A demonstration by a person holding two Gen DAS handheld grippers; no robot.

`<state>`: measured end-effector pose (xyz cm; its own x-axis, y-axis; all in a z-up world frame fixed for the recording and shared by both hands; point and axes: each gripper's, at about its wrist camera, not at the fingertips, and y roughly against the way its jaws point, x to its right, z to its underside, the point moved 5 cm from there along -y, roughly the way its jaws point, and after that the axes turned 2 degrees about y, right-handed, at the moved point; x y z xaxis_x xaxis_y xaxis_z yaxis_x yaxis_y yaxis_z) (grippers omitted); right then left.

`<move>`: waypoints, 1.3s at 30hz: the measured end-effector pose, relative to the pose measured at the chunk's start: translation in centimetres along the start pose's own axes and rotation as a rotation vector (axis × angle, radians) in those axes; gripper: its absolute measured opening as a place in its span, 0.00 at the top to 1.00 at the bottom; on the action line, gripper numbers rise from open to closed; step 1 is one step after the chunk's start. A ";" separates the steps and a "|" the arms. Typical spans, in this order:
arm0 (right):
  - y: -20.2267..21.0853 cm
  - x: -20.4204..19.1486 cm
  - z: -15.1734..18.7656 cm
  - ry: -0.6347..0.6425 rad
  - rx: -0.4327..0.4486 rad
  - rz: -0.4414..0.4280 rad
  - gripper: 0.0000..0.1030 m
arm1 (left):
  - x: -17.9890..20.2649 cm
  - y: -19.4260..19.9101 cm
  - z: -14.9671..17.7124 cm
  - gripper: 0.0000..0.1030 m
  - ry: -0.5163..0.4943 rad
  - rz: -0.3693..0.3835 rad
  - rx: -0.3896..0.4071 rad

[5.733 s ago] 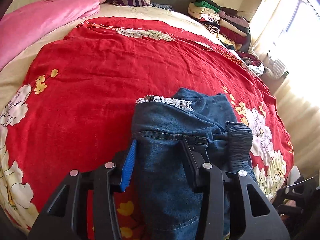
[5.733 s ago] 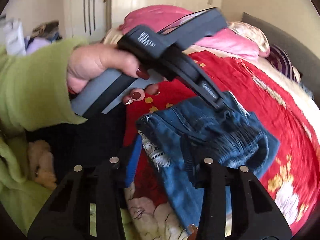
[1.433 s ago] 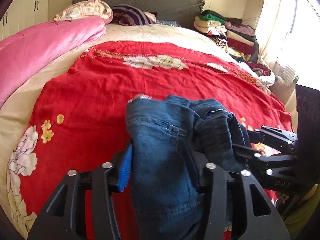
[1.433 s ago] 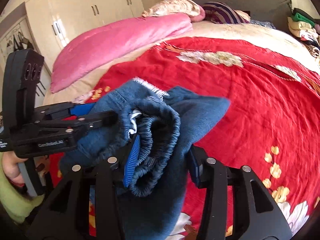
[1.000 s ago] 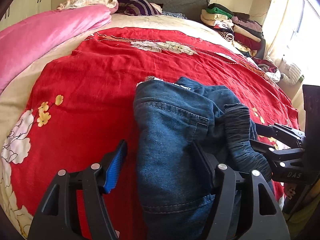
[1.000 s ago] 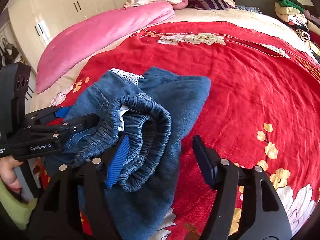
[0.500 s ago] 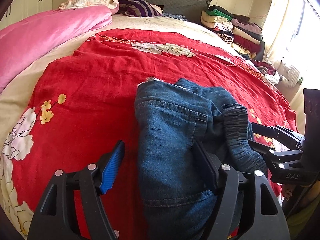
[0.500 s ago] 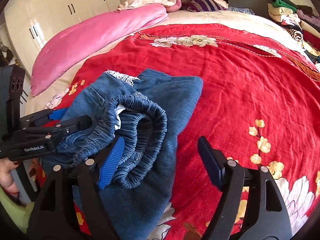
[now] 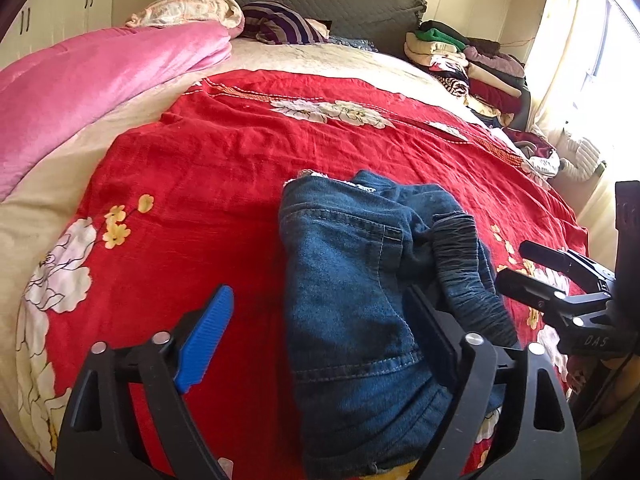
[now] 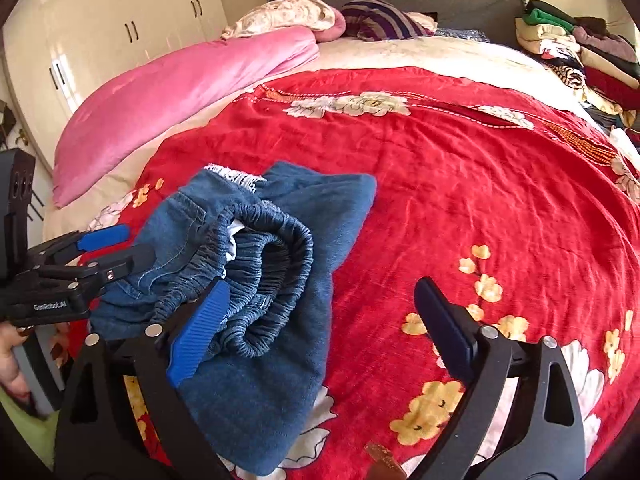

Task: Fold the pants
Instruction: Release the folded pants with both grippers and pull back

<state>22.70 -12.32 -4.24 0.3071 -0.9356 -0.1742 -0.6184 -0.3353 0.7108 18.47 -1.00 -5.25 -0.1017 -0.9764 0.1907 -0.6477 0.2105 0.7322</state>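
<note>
A bed fills both views, its red floral blanket (image 9: 208, 168) spread wide, a pink quilt (image 9: 92, 80) at upper left and stacked clothes (image 9: 460, 60) at upper right. The pants (image 9: 352, 280), blue denim, lie bunched in a thick bundle at lower centre. The left gripper (image 9: 320, 320) and right gripper (image 10: 320, 312) are both opening, jaws wide apart, pads off the cloth: this looks like the release after a fold. Next likely calls for flattening the bundle. Only the right wrist view shows the gathered waistband (image 10: 272, 264) gaping open, and a wardrobe (image 10: 100, 40).
</note>
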 end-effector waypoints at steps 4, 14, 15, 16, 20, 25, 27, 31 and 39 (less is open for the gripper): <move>1.0 0.0 -0.4 -0.001 0.031 -0.001 0.09 | -0.1 0.9 -0.1 0.07 0.002 -0.009 0.015; 3.9 0.0 -1.3 -0.003 0.112 0.002 0.09 | 0.2 3.4 -0.6 0.04 0.005 -0.024 0.060; 4.3 -0.1 -1.3 -0.001 0.121 0.005 0.09 | 0.3 3.8 -0.6 0.04 0.005 -0.028 0.068; 4.7 -0.1 -1.4 0.000 0.129 0.006 0.09 | 0.4 4.2 -0.7 0.04 0.002 -0.032 0.076; 6.4 -0.5 -1.5 0.016 0.170 0.012 0.09 | 0.9 5.8 -0.7 0.04 -0.013 -0.041 0.106; 8.5 -1.0 -1.4 0.038 0.208 0.013 0.09 | 1.4 7.2 -0.4 0.04 -0.025 -0.046 0.127; 9.3 -1.2 -1.1 0.043 0.222 0.006 0.09 | 1.4 7.8 -0.2 0.04 -0.025 -0.049 0.136; 10.7 -1.4 -0.5 0.054 0.241 0.000 0.09 | 1.3 8.9 0.5 0.04 -0.026 -0.052 0.148; 12.7 -1.5 0.6 0.081 0.266 0.024 0.09 | 1.0 10.5 1.9 0.04 -0.022 -0.066 0.169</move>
<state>13.93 -15.20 4.59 0.3407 -0.9352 -0.0966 -0.7909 -0.3406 0.5083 10.14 0.18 1.33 -0.0698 -0.9891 0.1298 -0.7708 0.1361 0.6224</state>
